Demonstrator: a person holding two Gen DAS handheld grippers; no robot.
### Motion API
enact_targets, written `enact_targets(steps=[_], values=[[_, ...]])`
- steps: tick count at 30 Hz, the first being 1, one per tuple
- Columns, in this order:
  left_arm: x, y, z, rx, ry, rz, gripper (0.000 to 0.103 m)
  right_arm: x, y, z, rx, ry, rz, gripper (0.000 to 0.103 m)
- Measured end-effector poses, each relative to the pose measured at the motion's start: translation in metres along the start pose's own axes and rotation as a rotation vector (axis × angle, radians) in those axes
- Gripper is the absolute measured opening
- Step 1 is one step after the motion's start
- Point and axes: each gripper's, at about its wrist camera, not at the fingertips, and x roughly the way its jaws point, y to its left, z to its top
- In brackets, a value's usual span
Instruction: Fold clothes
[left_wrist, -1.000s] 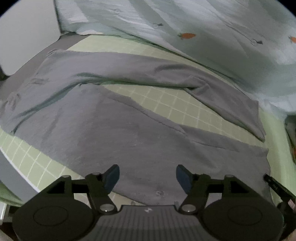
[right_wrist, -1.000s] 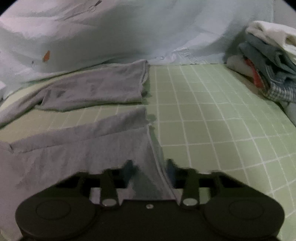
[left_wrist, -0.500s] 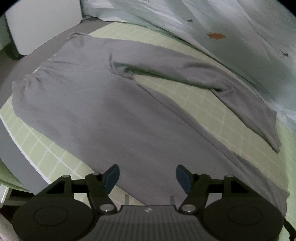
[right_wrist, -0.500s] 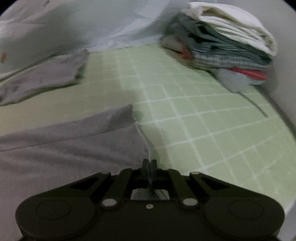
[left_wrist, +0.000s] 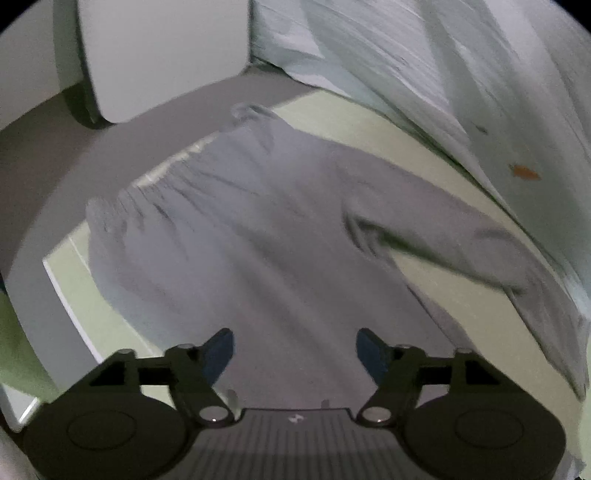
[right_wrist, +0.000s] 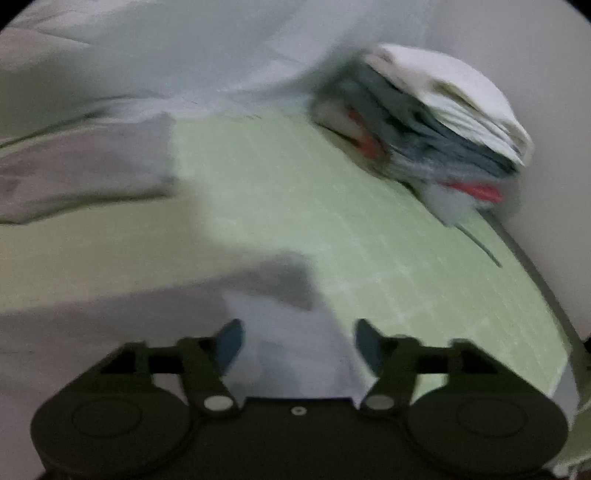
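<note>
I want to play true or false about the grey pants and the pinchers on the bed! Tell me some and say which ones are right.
1. The grey pants lie spread on the green checked sheet. True.
2. The left gripper has its jaws shut on the pants. False: the jaws are open, holding nothing.
3. The right gripper has its jaws open. True.
4. A pile of folded clothes sits on the sheet. True.
5. The pants are red. False: they are grey.

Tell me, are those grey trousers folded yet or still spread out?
Spread out: the grey trousers lie flat on the green sheet, both legs apart.
</note>
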Motion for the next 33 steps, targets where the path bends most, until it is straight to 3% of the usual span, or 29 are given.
enact_targets(steps=[1, 4, 6, 12, 18, 21, 22, 24, 25, 26, 27, 30, 33], values=[[0.004, 0.008, 0.01, -0.008, -0.007, 0.004, 0.082, -0.002, 0.01, 0.004, 0.007, -0.006, 0.021, 0.093], [0.022, 0.027, 0.04, -0.022, -0.021, 0.012, 0.082, 0.002, 0.035, 0.016, 0.076, -0.004, 0.079, 0.095], [0.039, 0.039, 0.064, -0.03, -0.021, 0.021, 0.082, 0.005, 0.051, 0.024, 0.122, -0.002, 0.119, 0.102], [0.094, 0.047, 0.124, -0.024, 0.011, 0.031, 0.082, 0.017, 0.097, 0.05, 0.267, 0.004, 0.231, 0.102], [0.139, 0.019, 0.144, -0.006, 0.059, 0.011, 0.082, 0.071, 0.103, 0.086, 0.488, 0.043, 0.218, 0.101], [0.159, 0.005, 0.146, 0.0, 0.08, 0.013, 0.082, 0.094, 0.105, 0.103, 0.539, 0.06, 0.189, 0.084], [0.165, 0.001, 0.146, -0.008, 0.083, 0.013, 0.082, 0.101, 0.106, 0.108, 0.539, 0.071, 0.172, 0.074], [0.173, -0.003, 0.146, -0.017, 0.095, 0.021, 0.082, 0.11, 0.109, 0.116, 0.506, 0.073, 0.138, 0.065], [0.177, -0.006, 0.146, -0.021, 0.102, 0.025, 0.082, 0.114, 0.111, 0.12, 0.484, 0.068, 0.121, 0.05], [0.181, -0.008, 0.146, -0.016, 0.104, 0.036, 0.082, 0.117, 0.112, 0.124, 0.462, 0.063, 0.112, 0.017], [0.184, -0.01, 0.146, -0.01, 0.106, 0.048, 0.082, 0.118, 0.113, 0.127, 0.44, 0.059, 0.115, 0.003], [0.192, -0.013, 0.147, 0.005, 0.109, 0.078, 0.082, 0.109, 0.109, 0.142, 0.369, 0.005, 0.126, 0.003], [0.194, -0.013, 0.149, 0.02, 0.102, 0.097, 0.082, 0.052, 0.086, 0.165, 0.378, -0.188, 0.128, 0.003]])
